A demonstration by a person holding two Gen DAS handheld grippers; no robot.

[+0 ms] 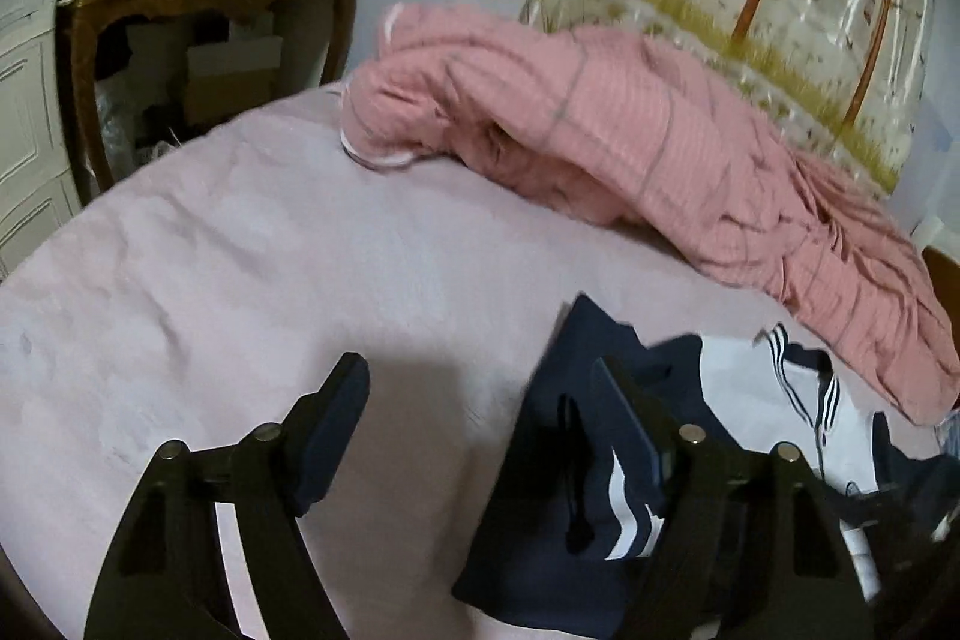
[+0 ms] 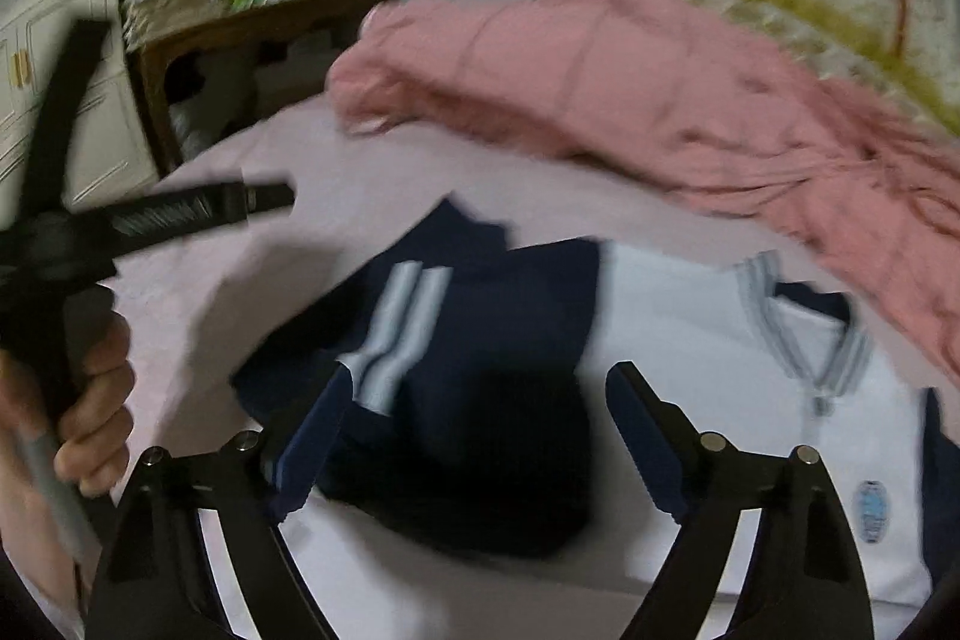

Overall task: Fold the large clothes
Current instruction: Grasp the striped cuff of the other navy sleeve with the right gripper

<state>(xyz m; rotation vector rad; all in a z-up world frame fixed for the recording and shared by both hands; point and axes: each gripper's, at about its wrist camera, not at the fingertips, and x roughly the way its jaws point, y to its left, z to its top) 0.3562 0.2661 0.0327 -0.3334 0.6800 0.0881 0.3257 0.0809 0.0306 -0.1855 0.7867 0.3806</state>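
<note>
— Fingers first: on your left gripper [image 1: 480,436] both are spread wide with nothing between them, one finger over bare sheet, the other over the navy sleeve [image 1: 558,472]. Is that how you read it?

— Yes. And the right gripper [image 2: 474,436]?

— Spread wide too, gripping nothing, poised above the folded-in sleeve and the white chest of the jacket [image 2: 690,328]. That view is blurred, so whether the tips touch cloth I cannot tell.

— Where does the garment lie?

— Flat on the pale pink bed sheet [image 1: 240,244], collar [image 2: 798,316] toward the far side, near the bunched pink quilt [image 1: 660,148], which looks to lie just beside the collar. From your left: navy sleeve with white stripes [image 2: 396,316] laid across the body, then white front, then the badge [image 2: 873,511] at the right.

— How will it handle?

— You should expect soft, light knit fabric, limp rather than stiff. It will likely sag and drag on the sheet, and layers may slide over each other.

— So where do I take hold?

— Pinch at edges and seams, I judge: your left at the sleeve's outer fold or the shoulder, your right at the hem or side seam opposite. Catch every layer in the bite, or the top one may lift alone. Keep clear of the quilt.
</note>
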